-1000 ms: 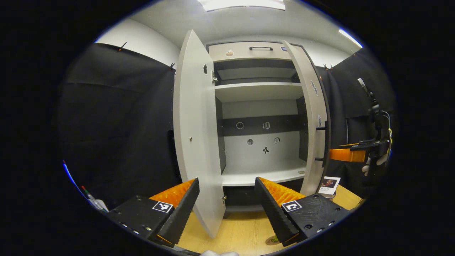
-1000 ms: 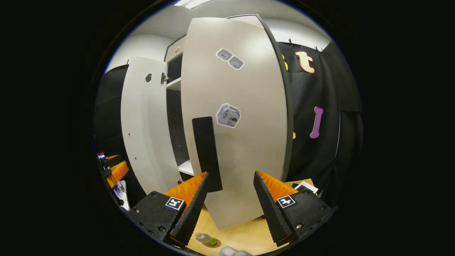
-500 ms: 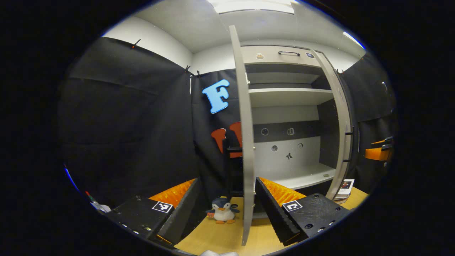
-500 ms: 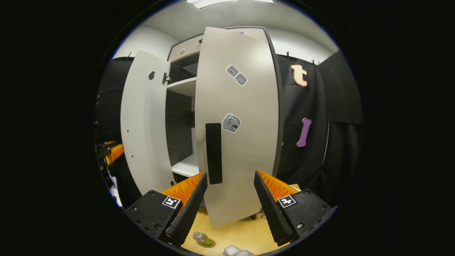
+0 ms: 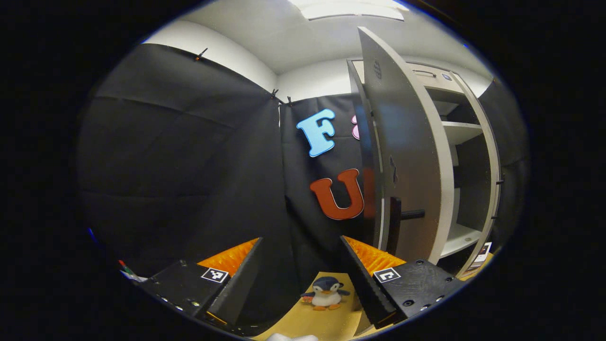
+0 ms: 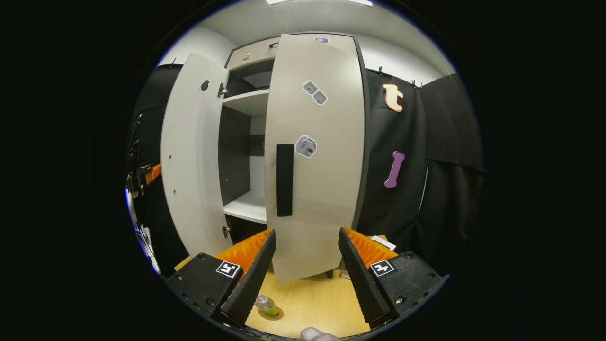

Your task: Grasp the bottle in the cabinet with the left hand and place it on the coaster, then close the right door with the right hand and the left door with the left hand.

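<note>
The bottle [image 6: 266,304] already stands on the coaster [image 6: 273,313] on the table [image 6: 312,303], low and just inside the right gripper's [image 6: 303,272] left jaw, so the placing looks done and the door-closing step is in hand.

In the right gripper view the right door [image 6: 317,156] stands ahead of the jaws, partly swung in but not shut; its dark handle [image 6: 284,180] sits above the left jaw. The jaws are spread wide and hold nothing, and whether either touches the door I cannot tell. The next move, as I judge it, is a flat push on the door's face between the jaws until it meets the cabinet [image 6: 246,156].

The left gripper [image 5: 300,279] also has its jaws apart and empty. The left door [image 5: 402,156] rises above and beyond its right jaw, seen from the outer side, with its handle [image 5: 400,222] just above that jaw. This gripper seems to be placed behind the door, ready to push it shut once the right one is home. Closing out of order could make the doors clash at the middle.

The table is pale wood. A toy penguin [image 5: 325,293] sits on it between the left jaws, farther off. A card [image 5: 482,251] lies beyond the right jaw, by the cabinet foot. Black cloth walls the booth, with a white ceiling above.
</note>
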### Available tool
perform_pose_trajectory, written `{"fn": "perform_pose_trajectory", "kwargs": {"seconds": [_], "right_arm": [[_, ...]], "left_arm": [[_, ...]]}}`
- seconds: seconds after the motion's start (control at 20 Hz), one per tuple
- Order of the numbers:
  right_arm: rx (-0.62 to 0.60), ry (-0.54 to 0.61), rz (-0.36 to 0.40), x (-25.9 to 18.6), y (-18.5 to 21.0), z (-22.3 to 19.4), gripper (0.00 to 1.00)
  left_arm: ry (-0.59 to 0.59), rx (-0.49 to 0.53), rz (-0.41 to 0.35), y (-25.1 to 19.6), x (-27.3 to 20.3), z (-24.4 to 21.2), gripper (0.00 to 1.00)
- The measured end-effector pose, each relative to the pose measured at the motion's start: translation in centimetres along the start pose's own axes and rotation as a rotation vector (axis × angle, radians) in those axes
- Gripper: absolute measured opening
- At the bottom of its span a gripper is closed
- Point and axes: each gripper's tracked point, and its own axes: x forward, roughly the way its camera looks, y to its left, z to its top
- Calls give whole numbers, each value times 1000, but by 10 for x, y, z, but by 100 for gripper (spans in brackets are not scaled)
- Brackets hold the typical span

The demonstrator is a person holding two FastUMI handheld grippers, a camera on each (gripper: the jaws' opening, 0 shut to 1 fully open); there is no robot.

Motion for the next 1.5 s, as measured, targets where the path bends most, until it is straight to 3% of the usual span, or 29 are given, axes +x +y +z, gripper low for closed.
{"fn": "perform_pose_trajectory", "kwargs": {"seconds": [0.15,0.3,0.65,0.85,0.9,1.1,1.25,1.3,1.5], "right_arm": [[-22,12,-27,-9,-8,-7,82],[-20,33,-17,-12,-11,-17,82],[-4,38,7,-19,-34,-20,82],[-3,34,-2,-25,-57,-26,82],[-1,32,-3,-25,-62,-25,82],[-5,21,-18,-30,-76,-23,82],[-15,9,-41,-37,-84,-20,82],[-10,7,-48,-38,-86,-21,82],[10,19,-76,-47,-94,-27,82]], "left_arm": [[30,-6,-49,-21,17,-9,95],[4,12,-34,-22,11,-4,83],[11,20,-20,-42,3,-1,83],[5,1,-83,-82,-4,0,83],[6,-7,-102,-93,-4,0,87],[18,-32,-199,-149,-3,0,83],[39,-23,-243,-183,1,-7,90],[49,-24,-262,-193,0,-10,97],[56,-1,-306,-216,-3,-16,96]]}}
